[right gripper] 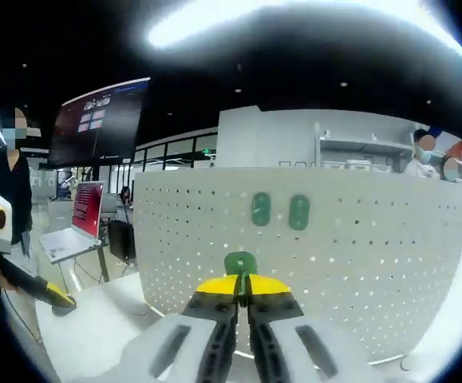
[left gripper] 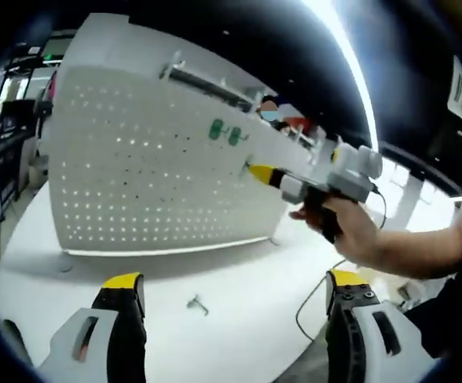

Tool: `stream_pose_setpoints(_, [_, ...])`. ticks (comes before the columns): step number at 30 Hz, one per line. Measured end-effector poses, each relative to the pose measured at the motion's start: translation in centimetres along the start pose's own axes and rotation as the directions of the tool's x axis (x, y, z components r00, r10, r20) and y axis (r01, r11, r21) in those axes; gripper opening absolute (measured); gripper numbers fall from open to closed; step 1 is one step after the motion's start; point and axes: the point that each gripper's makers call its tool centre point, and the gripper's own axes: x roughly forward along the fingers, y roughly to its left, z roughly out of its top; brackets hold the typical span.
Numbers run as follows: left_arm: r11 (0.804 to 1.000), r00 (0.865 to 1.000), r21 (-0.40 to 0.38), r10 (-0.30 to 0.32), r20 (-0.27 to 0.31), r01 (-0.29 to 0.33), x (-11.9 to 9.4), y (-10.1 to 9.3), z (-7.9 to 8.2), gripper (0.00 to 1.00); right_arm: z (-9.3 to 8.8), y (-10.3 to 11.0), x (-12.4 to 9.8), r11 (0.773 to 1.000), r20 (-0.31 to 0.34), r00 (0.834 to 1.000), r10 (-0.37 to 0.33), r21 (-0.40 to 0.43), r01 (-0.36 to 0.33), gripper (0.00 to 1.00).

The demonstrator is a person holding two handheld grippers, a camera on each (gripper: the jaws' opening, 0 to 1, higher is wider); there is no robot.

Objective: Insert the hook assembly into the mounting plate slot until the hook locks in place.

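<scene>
White and wide, the desk sits in a big dark room with bright strip lights overhead. A white board full of little holes stands upright on the desk, and two green hooks are already stuck on it, side by side.

The right tool is clenched on another green hook. In the right gripper view, this hook pokes up just past the yellow tips. It points straight at the board, a bit below the two hooks on the board. From the left gripper view, the right tool's yellow tip looks like it is right at the board's face, below the green pair. I cannot tell if the hook is touching a hole yet.

The left tool is released, its jaws wide apart, and it holds nothing. It hangs back over the near part of the desk, well away from the board. A small metal piece lies on the desk between its jaws.

So the right hand is the near one. I think its next job is to push the hook straight forward into a hole until it catches.
</scene>
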Motion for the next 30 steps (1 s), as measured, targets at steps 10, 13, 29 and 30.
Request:
stream_pose_setpoints(10, [1.0,1.0,-0.016,0.007,0.024,-0.007,0.0,0.7,0.6,0.95,1.3,-4.5,1.8,0.995,0.029,0.995,-0.094,0.014,0.094,0.0])
stream_pose_setpoints(13, [1.0,1.0,-0.022,0.018,0.002,-0.018,-0.1,1.4,-0.1,0.94,1.6,-5.4,2.1,0.993,0.036,0.993,-0.114,0.027,0.113,0.0])
stream_pose_setpoints(29, [0.998,0.999,-0.041,0.052,0.0,-0.052,-0.4,2.5,-0.2,0.93,4.0,-9.0,4.4,0.98,0.075,0.977,-0.199,0.045,0.196,0.0])
stream_pose_setpoints(30, [0.998,0.999,-0.043,0.05,-0.003,-0.05,-0.4,2.4,-0.3,0.93,4.1,-9.0,4.3,0.978,0.076,0.976,-0.204,0.048,0.201,0.0])
